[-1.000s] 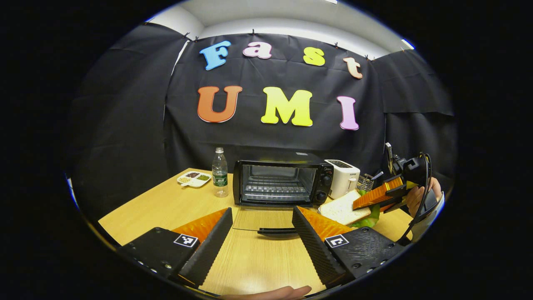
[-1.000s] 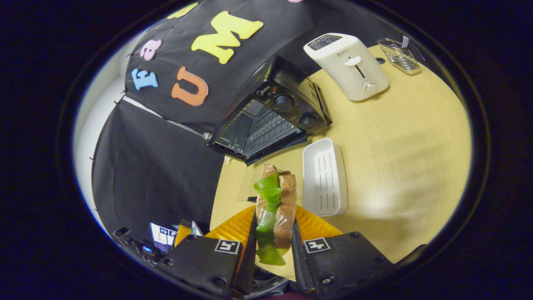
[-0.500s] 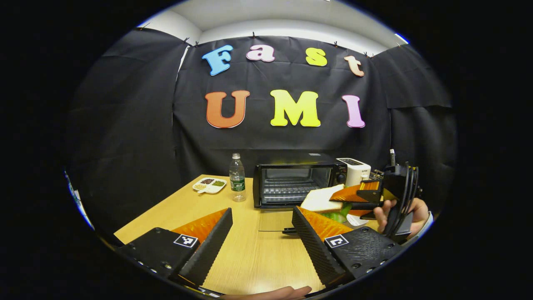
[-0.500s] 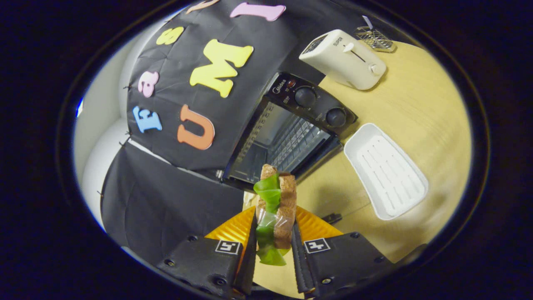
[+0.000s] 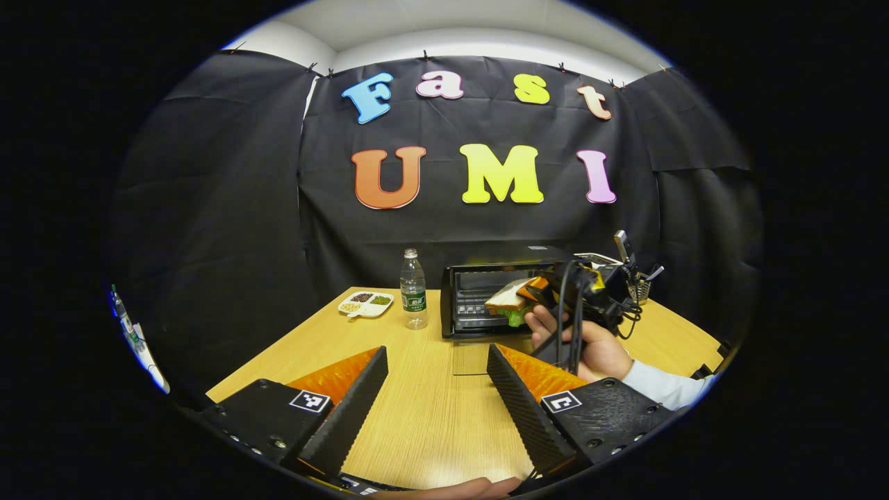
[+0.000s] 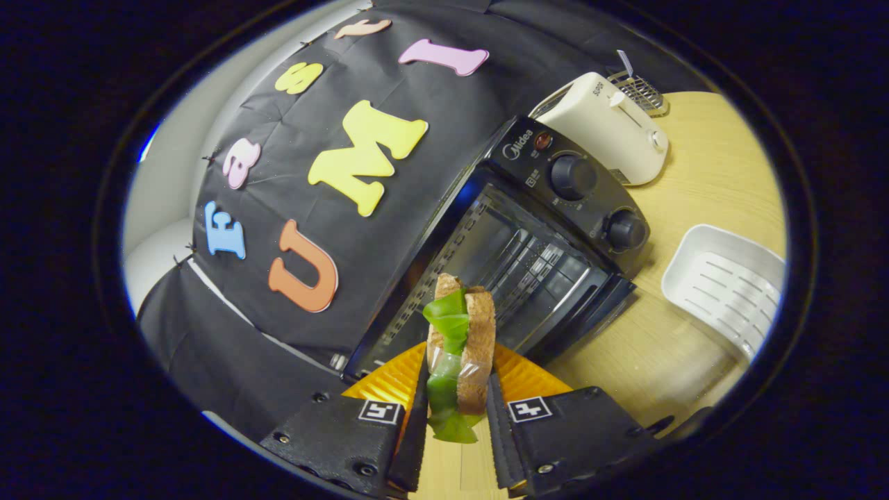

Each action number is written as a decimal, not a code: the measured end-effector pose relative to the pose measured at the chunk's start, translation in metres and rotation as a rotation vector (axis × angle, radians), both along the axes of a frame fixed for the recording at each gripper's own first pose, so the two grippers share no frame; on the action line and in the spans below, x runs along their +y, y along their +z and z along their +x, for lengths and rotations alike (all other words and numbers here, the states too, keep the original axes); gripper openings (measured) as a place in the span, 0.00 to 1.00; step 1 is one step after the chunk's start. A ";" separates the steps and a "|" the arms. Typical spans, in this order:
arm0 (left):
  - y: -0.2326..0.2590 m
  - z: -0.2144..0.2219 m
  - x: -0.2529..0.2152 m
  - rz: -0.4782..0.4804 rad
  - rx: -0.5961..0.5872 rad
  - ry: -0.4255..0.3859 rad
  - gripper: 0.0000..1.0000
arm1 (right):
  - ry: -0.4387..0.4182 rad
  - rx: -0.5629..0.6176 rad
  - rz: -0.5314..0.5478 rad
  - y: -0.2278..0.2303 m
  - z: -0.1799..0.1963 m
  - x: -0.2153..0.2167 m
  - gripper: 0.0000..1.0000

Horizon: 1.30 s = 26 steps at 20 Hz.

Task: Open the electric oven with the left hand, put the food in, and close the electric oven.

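Pinching sandwich (image 6: 460, 354), right claw (image 6: 455, 410)

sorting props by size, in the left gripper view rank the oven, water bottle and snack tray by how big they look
1. oven
2. water bottle
3. snack tray
Bottle and tray are close: one tall, one flat.

Wooden tabletop (image 5: 417, 417) carries the open oven (image 5: 486, 298), water bottle (image 5: 414, 289), snack dish (image 5: 366, 304), toaster (image 6: 611, 128), white tray (image 6: 729, 292).
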<state>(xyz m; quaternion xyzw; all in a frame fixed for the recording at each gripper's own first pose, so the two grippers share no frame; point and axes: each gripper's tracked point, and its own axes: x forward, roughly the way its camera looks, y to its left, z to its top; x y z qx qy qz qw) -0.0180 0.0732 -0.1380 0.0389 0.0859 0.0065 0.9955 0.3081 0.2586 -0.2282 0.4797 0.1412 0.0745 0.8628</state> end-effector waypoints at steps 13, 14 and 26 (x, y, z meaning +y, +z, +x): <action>-0.005 0.009 0.006 -0.032 0.025 0.015 0.95 | -0.245 -0.140 -0.212 -0.012 0.081 -0.002 0.47; -0.006 0.009 0.006 -0.024 0.027 0.013 0.95 | -0.236 -0.134 -0.215 -0.014 0.080 -0.002 0.48; -0.020 0.008 -0.008 -0.026 0.064 -0.006 0.95 | -0.135 -0.155 -0.202 -0.015 0.075 -0.005 0.31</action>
